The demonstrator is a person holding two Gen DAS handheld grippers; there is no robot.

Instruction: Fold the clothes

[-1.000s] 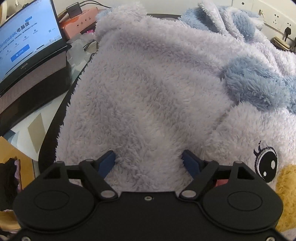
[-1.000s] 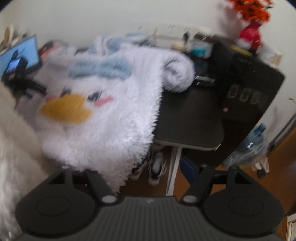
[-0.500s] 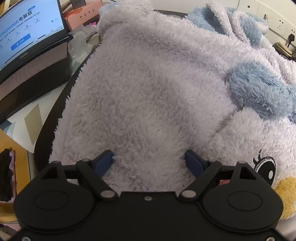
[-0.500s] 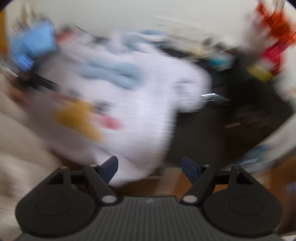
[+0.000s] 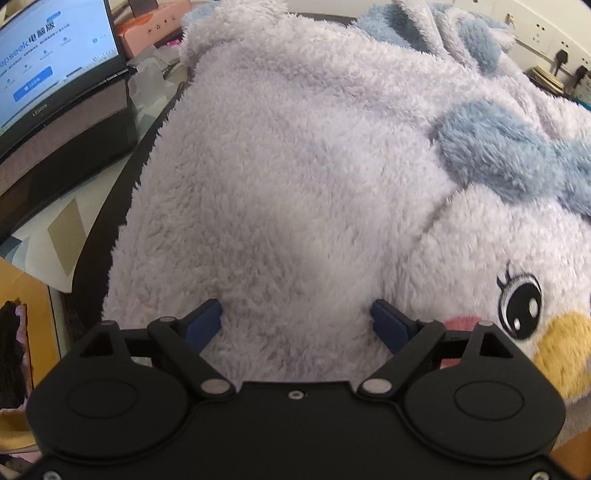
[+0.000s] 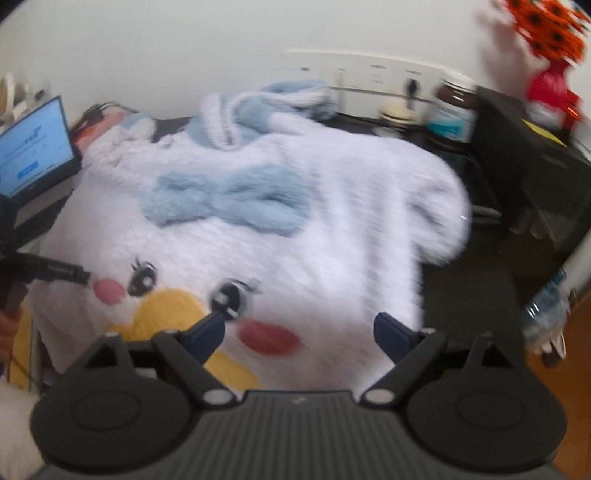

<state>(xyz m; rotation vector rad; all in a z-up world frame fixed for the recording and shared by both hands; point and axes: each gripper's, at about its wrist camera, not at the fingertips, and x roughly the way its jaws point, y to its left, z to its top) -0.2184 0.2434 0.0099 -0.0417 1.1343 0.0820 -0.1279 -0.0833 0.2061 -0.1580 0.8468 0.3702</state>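
Dark and mostly covered, the worktop (image 6: 476, 258) stands against a pale wall with a row of sockets. At its left edge a laptop (image 5: 48, 74) is open with a bright blue-and-white screen, and behind it lies a pink power strip (image 5: 155, 26).

From there to the right, a fluffy lilac fleece garment (image 5: 295, 177) covers most of the worktop. On it is a cartoon duck face with black embroidered eyes, pink cheeks and a yellow beak, and above the face sits a light blue plush bow (image 6: 225, 199). The near hem hangs over the front edge of the worktop, and a rounded sleeve reaches toward the right edge.

The left claw (image 5: 295, 319) is spread wide and holds nothing. Its blue fingertips (image 5: 205, 321) lie at the fleece near the front left of the garment, with pile between them; whether they press into it cannot be told.

The right claw (image 6: 297, 328) is also wide open and empty, in front of the hem below the duck's right cheek. This view is blurred.

At the back right corner stand a jar (image 6: 454, 107) and a red vase with orange flowers (image 6: 546, 55). Below the right edge lies a plastic bottle (image 6: 546, 306) on the floor.
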